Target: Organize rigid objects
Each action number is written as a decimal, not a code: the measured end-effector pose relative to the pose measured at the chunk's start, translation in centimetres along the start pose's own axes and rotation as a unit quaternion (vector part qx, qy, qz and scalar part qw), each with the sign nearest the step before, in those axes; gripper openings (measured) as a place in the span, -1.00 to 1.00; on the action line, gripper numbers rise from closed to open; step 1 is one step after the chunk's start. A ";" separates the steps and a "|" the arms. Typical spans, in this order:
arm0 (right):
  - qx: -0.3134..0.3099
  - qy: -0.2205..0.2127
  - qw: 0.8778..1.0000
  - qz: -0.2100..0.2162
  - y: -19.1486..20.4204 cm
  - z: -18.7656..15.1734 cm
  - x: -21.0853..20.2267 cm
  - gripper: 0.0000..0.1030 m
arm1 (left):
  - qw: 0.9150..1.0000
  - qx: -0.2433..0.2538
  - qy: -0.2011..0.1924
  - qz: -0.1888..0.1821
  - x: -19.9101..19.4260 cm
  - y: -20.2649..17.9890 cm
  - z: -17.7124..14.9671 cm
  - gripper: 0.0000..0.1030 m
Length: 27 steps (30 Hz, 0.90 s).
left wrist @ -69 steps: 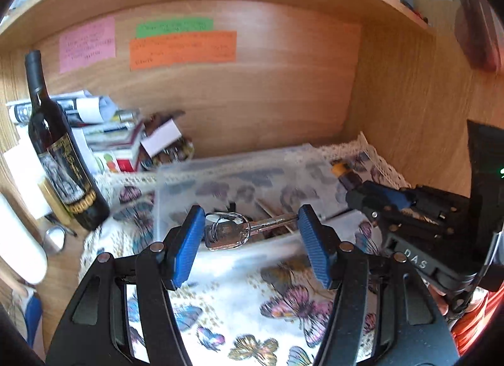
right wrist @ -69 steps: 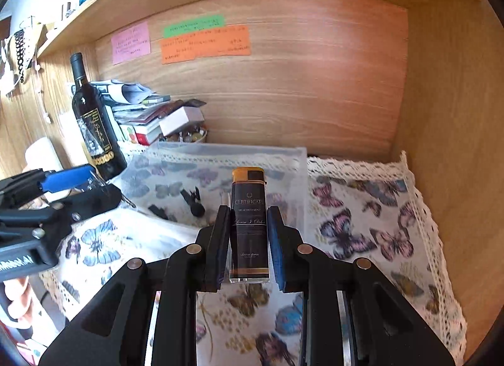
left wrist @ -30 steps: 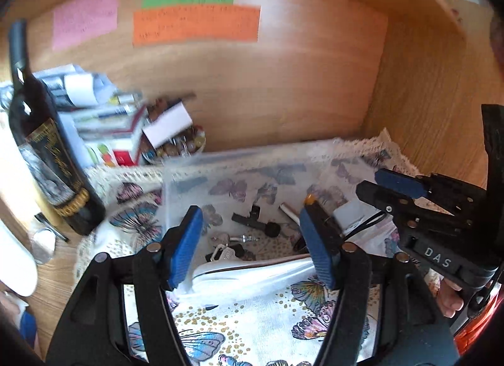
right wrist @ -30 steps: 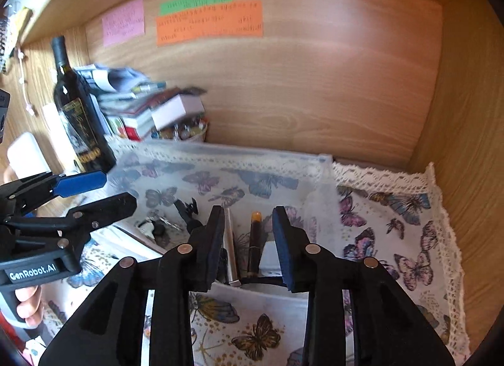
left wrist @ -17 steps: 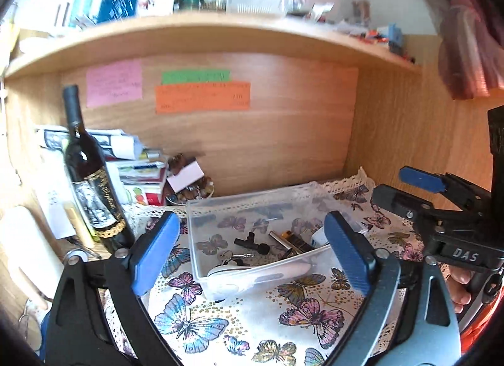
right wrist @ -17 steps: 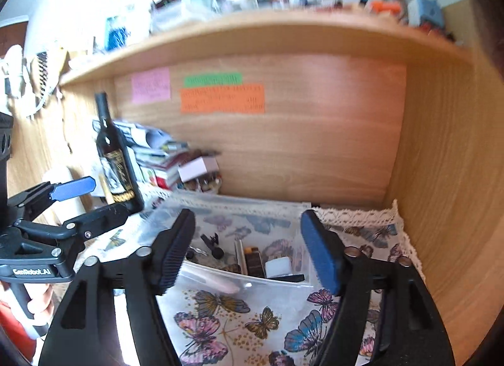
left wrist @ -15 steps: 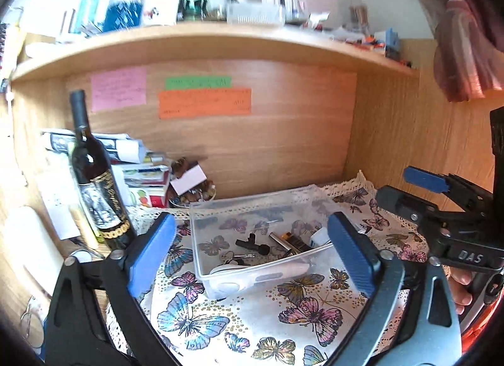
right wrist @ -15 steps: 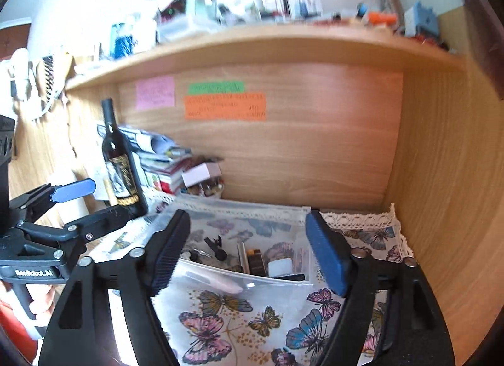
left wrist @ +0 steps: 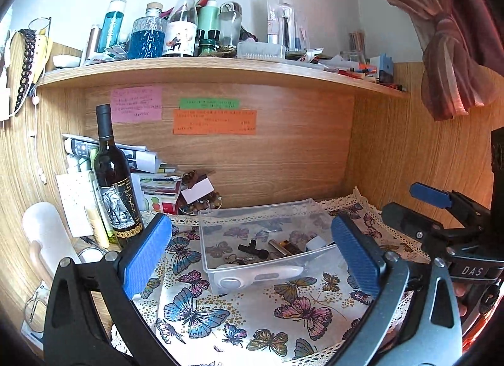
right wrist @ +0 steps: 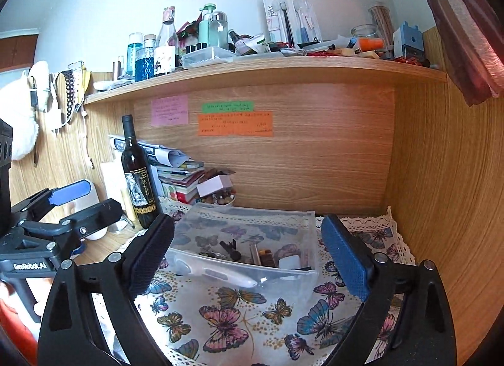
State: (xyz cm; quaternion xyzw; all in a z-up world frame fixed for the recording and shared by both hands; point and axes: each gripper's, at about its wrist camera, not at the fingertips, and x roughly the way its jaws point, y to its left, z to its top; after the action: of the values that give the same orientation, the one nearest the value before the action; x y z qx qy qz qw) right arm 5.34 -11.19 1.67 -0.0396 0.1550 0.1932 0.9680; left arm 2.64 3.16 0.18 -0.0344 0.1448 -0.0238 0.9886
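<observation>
A clear plastic box (left wrist: 220, 266) (right wrist: 302, 227) stands on the butterfly cloth (left wrist: 239, 312) in the desk nook. It holds keys (left wrist: 237, 259), a black clip (left wrist: 252, 248), a dark lighter with a gold cap (left wrist: 288, 246) (right wrist: 266, 257), a silver tube (right wrist: 254, 254), a small white block (right wrist: 289, 262) and a white thermometer (left wrist: 258, 273) (right wrist: 217, 274). My left gripper (left wrist: 252, 254) is wide open and empty, held back in front of the box. My right gripper (right wrist: 249, 254) is wide open and empty too, also short of the box.
A wine bottle (left wrist: 115, 183) (right wrist: 137, 174) stands left of the box beside stacked books and papers (left wrist: 151, 177). A bowl of small items (right wrist: 219, 199) sits behind the box. The nook's wood wall (right wrist: 441, 208) closes the right side. A cluttered shelf (left wrist: 220, 66) runs overhead.
Both grippers let go of the keys and the lighter into the box, then opened wide and pulled back and up, so the whole nook and shelf show.
</observation>
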 end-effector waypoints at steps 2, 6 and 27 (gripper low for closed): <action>0.000 -0.003 1.000 0.000 0.0 0.0 -0.2 0.85 | 1.000 -0.001 -0.002 0.002 -0.1 0.0 0.0 0.99; -0.001 -0.008 1.000 0.000 0.1 0.1 -0.6 0.90 | 1.000 -0.001 -0.007 0.005 -0.4 0.0 0.1 1.00; 0.003 -0.022 1.000 -0.005 0.3 0.3 -1.5 0.99 | 1.000 0.006 -0.018 0.008 -1.1 -0.5 0.4 1.00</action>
State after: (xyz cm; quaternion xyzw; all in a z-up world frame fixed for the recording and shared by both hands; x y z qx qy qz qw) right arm 3.99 -11.38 2.45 -0.0328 0.1339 0.1888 0.9723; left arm 1.71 2.79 0.91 -0.0281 0.1275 -0.0163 0.9913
